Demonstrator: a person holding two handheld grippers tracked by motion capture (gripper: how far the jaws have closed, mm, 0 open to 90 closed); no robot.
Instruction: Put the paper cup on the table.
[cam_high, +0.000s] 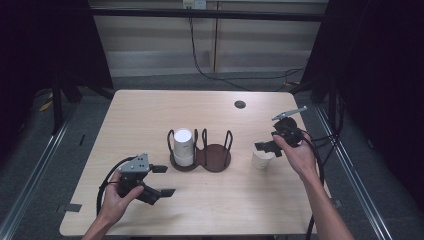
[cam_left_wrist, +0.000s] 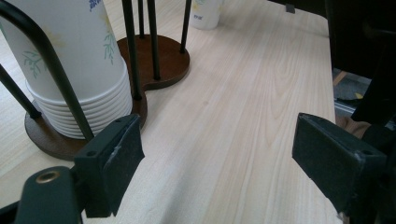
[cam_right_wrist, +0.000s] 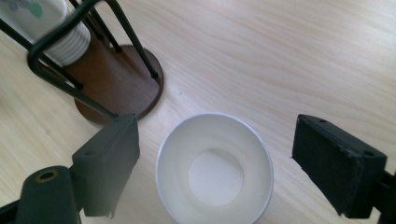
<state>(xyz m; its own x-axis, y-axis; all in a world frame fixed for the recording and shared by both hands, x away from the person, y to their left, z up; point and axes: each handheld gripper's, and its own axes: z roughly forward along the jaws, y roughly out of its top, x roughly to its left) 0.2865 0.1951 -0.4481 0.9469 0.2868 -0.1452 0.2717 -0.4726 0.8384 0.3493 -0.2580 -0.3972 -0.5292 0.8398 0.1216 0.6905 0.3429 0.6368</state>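
A stack of white paper cups stands upside down in the left ring of a dark wire cup holder at the table's middle. A single white paper cup stands upright to the holder's right. My right gripper hovers just above it. In the right gripper view the cup lies between the wide jaws of that gripper, and neither pad touches it. My left gripper is open near the front left, pointing toward the holder. Its view shows the gripper with bare table between its jaws, and the cup stack close ahead.
The holder's right ring holds no cup. A small dark round hole sits in the table at the back right. Cables trail from both grippers off the table's sides. The table edge is near in the left gripper view.
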